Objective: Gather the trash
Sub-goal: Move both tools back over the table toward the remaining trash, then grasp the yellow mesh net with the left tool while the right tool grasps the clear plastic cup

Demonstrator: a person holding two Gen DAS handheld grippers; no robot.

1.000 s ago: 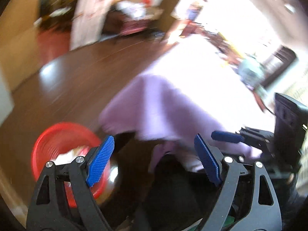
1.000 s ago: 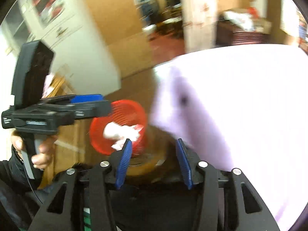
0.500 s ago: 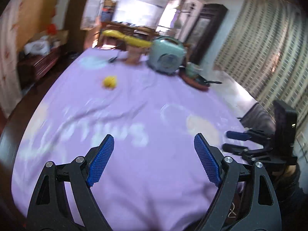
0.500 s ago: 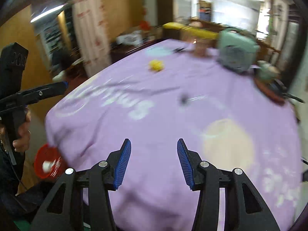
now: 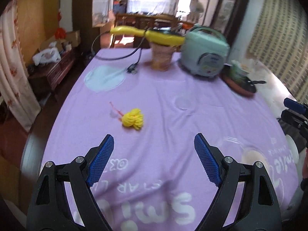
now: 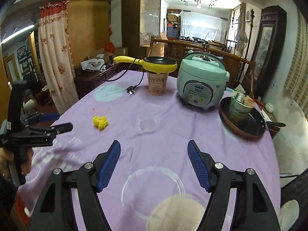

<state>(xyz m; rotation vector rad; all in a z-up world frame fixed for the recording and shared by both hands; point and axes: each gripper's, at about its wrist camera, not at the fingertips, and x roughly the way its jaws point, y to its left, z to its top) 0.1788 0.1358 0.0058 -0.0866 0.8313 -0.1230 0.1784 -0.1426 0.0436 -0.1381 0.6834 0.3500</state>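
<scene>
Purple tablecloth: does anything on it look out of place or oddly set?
Yes. A crumpled yellow wrapper lies loose on the purple tablecloth. A yellow electric pan perches on a paper cup, its black plug lying unplugged. A green instant-noodle cup stands in a dark frying pan.

I list around my landmark, the mint-green rice cooker (image 6: 202,80):
- Worktop (image 6: 169,134), purple-clothed, carrying it.
- Noodle cup (image 6: 157,83), just left of the cooker, upright.
- Yellow electric pan (image 6: 157,63), resting on that cup; its cord's plug (image 6: 130,91) lies further left.
- Dark frying pan (image 6: 256,127), right and nearer than the cooker, holding a green noodle cup (image 6: 240,105).
- Floral curtain (image 6: 54,61), far left of it.
</scene>
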